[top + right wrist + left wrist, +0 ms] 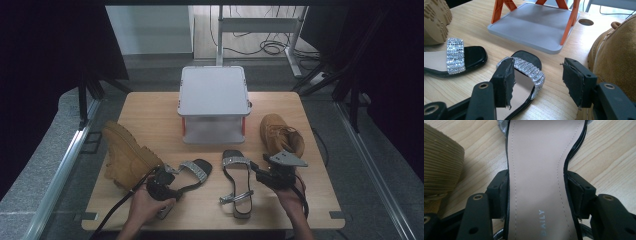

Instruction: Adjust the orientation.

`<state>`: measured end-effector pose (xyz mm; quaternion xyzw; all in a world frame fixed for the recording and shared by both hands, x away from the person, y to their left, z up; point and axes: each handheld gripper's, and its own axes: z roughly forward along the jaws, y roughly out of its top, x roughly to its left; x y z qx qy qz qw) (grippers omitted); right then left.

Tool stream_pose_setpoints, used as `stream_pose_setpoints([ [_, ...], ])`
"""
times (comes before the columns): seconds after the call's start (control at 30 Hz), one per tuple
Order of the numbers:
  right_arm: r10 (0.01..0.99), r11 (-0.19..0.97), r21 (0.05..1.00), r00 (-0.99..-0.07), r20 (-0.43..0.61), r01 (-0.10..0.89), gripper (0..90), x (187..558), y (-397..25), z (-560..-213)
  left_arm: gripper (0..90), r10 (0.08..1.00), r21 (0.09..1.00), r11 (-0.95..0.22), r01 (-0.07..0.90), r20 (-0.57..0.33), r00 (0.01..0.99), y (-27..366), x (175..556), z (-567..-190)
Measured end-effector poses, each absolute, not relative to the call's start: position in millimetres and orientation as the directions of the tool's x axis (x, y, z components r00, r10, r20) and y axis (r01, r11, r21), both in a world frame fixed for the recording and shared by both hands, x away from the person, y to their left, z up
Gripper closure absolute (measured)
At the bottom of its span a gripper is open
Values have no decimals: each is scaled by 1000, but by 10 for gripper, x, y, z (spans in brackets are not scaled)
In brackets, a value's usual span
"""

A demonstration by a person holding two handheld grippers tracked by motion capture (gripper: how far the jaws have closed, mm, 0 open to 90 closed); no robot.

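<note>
Black left gripper (167,182) clamped on left sandal (536,182), boot (127,155) at nine o'clock; right gripper (537,82) wide over other sandal (524,72).

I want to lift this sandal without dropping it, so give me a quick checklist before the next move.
1. Left hand-held gripper straddles the left sandal at its narrow waist: ok.
2. Both pads touching the sole edges: ok.
3. Grip firm enough to lift: cannot tell.
4. Tan boot close beside the left sandal, may snag: not ok.
5. Right hand-held gripper open, nothing between its jaws: ok.
6. Grey shelf rack, top bare: ok.
</note>
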<state>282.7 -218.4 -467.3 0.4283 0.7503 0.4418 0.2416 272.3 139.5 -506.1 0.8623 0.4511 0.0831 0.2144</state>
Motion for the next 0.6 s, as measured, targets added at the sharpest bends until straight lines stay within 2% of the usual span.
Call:
stream_pose_setpoints([
  [0.23, 852, 254, 866, -524, 11, 432, 435, 2825, -2151, -4688, 262, 811, 495, -496, 713, -29, 584, 1408, 2704, -4973],
  [0.33, 851, 252, 866, -526, 15, 432, 444, 2816, -2141, -4697, 261, 799, 544, -493, 679, -26, 601, 1431, 2680, -4901],
  [0.6, 829, 209, 888, -555, 61, 410, 482, 2662, -2089, -4627, 262, 761, 673, -428, 603, -91, 642, 1539, 2650, -4724],
])
